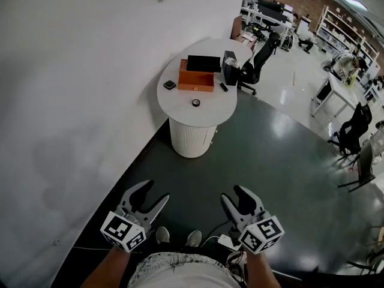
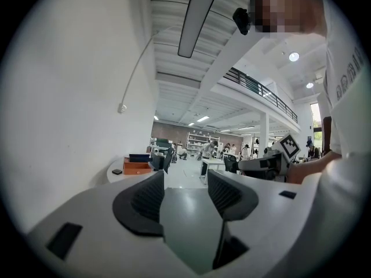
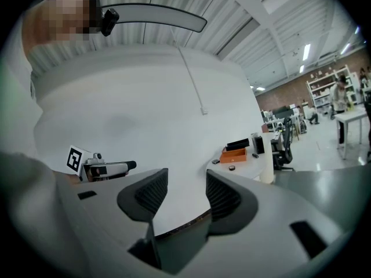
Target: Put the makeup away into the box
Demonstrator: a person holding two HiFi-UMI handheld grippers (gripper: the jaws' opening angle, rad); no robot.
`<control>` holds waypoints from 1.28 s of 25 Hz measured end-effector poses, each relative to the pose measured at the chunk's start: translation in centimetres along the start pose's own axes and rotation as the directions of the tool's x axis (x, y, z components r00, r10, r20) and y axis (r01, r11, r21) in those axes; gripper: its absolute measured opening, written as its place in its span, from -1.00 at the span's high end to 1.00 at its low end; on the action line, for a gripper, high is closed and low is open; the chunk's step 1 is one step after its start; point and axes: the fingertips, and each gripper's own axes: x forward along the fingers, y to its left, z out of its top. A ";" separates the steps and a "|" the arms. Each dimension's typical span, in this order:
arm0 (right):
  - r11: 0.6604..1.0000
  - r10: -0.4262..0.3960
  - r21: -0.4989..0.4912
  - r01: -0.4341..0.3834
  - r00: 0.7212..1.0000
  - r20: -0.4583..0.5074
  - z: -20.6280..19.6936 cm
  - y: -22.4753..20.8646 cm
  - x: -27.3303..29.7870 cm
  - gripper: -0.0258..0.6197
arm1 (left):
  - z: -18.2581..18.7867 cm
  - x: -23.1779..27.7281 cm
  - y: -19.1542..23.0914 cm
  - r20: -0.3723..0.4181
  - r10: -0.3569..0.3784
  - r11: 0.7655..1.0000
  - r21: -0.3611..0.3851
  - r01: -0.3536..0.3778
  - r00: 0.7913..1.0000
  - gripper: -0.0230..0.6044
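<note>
**Orange box open, makeup not yet put away**

Orange in colour and rectangular, the open box [image 1: 195, 80] is seen on the round white table [image 1: 177, 104] by the white wall, with a black lid or tray [image 1: 204, 63] lying at its far edge. Three small items are left out on the tabletop near it: a flat black square compact [image 1: 170, 84] to its left, a small round dark pot [image 1: 196, 102] in front, and a short black stick-shaped piece [image 1: 223, 87] to its right. Whether anything already lies inside the box cannot be told from this far off.

The left gripper [image 1: 153, 194] and the right gripper [image 1: 235, 195] are held low in front of the person, well apart from the table. The jaws of both are spread, and nothing is between them.

The task is judged to be at its very start: the table has to be approached, and each loose item picked up and placed in the box.
</note>
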 end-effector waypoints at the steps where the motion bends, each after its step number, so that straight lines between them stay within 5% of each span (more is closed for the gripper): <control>1: 1.000 -0.001 0.001 0.001 1.000 0.002 0.1 -0.2 -0.1 0.25 | 0.0 0.2 -0.1 0.001 0.002 1.000 0.002 -0.002 1.000 0.17; 32: 1.000 0.015 0.024 -0.015 1.000 -0.011 0.2 -6.8 2.3 0.26 | -0.6 7.0 0.9 0.014 0.019 1.000 0.015 -0.019 1.000 0.13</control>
